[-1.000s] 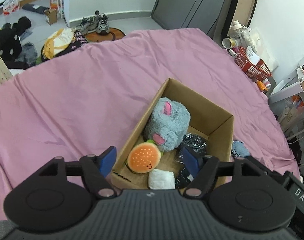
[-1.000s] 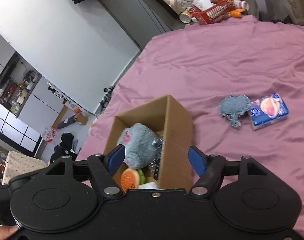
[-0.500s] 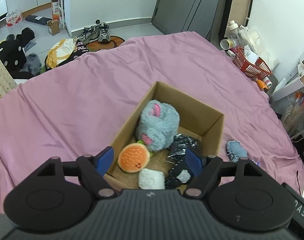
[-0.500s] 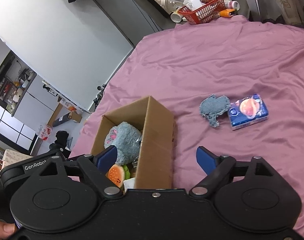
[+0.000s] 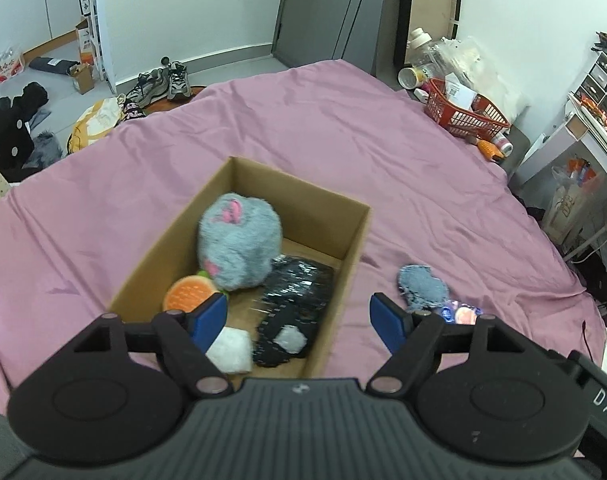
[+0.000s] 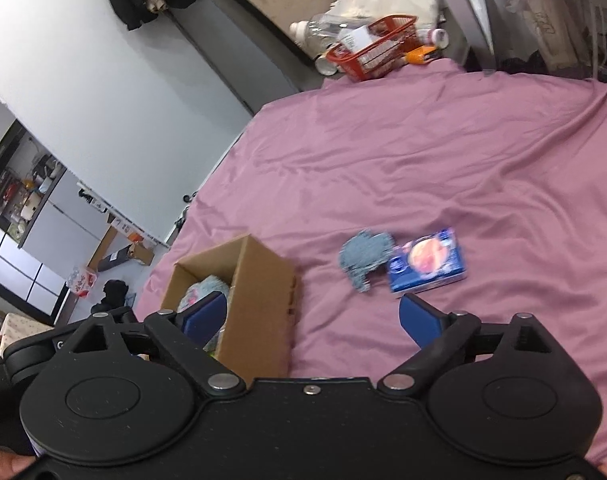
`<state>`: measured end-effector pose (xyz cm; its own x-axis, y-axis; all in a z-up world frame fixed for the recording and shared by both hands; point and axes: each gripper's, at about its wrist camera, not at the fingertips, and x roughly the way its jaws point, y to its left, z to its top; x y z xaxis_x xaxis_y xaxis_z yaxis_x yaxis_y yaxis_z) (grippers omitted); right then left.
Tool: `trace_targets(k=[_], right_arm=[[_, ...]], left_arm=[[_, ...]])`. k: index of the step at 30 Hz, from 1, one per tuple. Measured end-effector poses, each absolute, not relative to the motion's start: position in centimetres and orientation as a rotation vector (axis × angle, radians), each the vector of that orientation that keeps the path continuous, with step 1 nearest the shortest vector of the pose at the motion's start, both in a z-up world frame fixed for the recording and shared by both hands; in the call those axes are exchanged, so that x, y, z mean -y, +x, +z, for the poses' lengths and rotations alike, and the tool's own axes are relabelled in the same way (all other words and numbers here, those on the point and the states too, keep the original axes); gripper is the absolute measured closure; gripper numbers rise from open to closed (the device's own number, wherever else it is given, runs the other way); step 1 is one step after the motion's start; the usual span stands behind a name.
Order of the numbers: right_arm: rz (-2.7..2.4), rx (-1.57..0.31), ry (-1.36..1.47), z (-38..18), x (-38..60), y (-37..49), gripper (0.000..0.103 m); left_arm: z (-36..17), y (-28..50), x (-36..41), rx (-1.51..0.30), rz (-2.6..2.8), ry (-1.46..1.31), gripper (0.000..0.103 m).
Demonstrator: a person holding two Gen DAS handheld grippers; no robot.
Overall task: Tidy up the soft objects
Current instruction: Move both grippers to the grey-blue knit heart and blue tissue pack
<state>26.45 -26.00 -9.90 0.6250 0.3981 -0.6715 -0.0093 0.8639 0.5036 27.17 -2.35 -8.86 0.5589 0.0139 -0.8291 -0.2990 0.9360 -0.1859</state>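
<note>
An open cardboard box [image 5: 357, 236] [image 6: 263, 280] sits on the pink bedsheet [image 5: 343, 140]. Inside lie a grey plush with pink ears [image 5: 239, 244], an orange burger plush [image 5: 189, 294], a white soft block [image 5: 231, 350] and a black glittery pouch [image 5: 295, 304]. Right of the box lie a blue-grey fuzzy cloth [image 5: 421, 286] [image 6: 363, 258] and a blue tissue pack [image 6: 425, 260]. My left gripper [image 5: 297, 316] is open and empty above the box's near end. My right gripper [image 6: 311, 316] is open and empty, above the sheet between box and cloth.
A red basket [image 5: 463, 116] [image 6: 373, 52] with bottles stands past the bed's far right corner. Shoes [image 5: 159, 82] and clothes lie on the floor beyond the bed. A white shelf unit [image 5: 583, 140] stands at the right.
Both grippers have pulled back and up from the box and swung right. The right gripper's jaws have opened wider. The cloth and tissue pack now show more centrally.
</note>
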Motion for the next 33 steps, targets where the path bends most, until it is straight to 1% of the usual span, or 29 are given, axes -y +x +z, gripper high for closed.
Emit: trace_targets(k=[7, 9, 14, 23, 29, 33], right_arm=[[0.234, -0.856, 0.552, -9.9, 29.7, 27.0, 0.009], [0.234, -0.848, 0.579, -10.0, 30.8, 27.1, 0.005], [0.204, -0.846, 0.653, -10.7, 33.0, 27.6, 0.004], [0.124, -0.920, 0.806, -14.2, 35.5, 29.4, 0.004], [0.078, -0.961, 0.861, -16.2, 36.1, 30.7, 0.005], [0.073, -1.000, 0.915, -17.8, 36.5, 32.0, 0.007]], left_arm=[[-9.0, 27.8, 6.0, -0.965, 0.147, -0.299, 0.026], [-9.0, 28.0, 6.8, -0.965, 0.138, -0.296, 0.026], [-9.4, 29.2, 8.5, -0.963, 0.121, -0.296, 0.026], [-10.7, 31.8, 11.1, -0.986, 0.088, -0.305, 0.026], [-12.7, 33.9, 13.0, -1.026, 0.059, -0.300, 0.026], [-14.4, 35.3, 13.8, -1.058, 0.049, -0.297, 0.026]])
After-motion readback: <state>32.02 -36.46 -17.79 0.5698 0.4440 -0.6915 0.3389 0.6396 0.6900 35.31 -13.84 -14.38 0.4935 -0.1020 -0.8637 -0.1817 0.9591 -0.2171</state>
